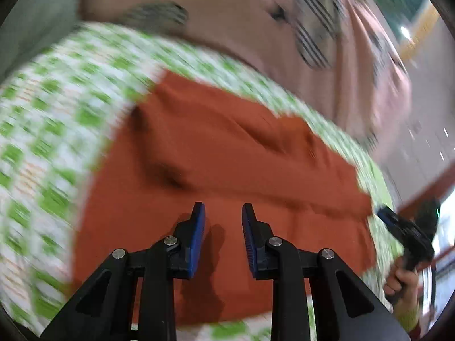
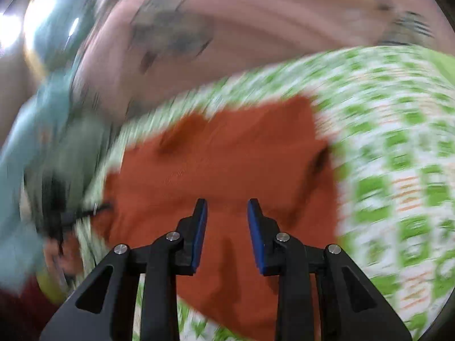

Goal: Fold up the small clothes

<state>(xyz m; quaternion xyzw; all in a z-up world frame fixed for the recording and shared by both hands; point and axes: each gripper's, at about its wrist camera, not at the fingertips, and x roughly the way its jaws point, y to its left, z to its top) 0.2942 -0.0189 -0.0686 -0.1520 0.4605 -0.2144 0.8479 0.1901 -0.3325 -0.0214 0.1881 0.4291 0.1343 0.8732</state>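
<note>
A: On the far left, what do you see from the left wrist view?

B: A green and white checkered cloth [image 1: 57, 147] covers the surface. It is blurred. On it lies the rust-orange garment [image 1: 227, 156], flat with some wrinkles, near the middle of the cloth.

A: And the left gripper [image 1: 223, 213]?

B: It stands over the near part of the garment. Its two blue pads [image 1: 199, 227] are apart with a moderate gap, and there is nothing between them. I cannot tell if they touch the fabric.

A: What is further right?

B: Behind the checkered cloth there is a pink fabric with dark striped patches [image 1: 284, 42]. At the right edge a hand holds the right gripper [image 1: 398, 224], just beside the garment's right border.

A: Now the right wrist view, from the left side.

B: A blurred pale blue cloth [image 2: 25, 142], then the orange garment in the centre on the checkered cloth. The right gripper [image 2: 227, 213] is over the garment, its fingers also apart and empty. To the right, only checkered cloth.
</note>
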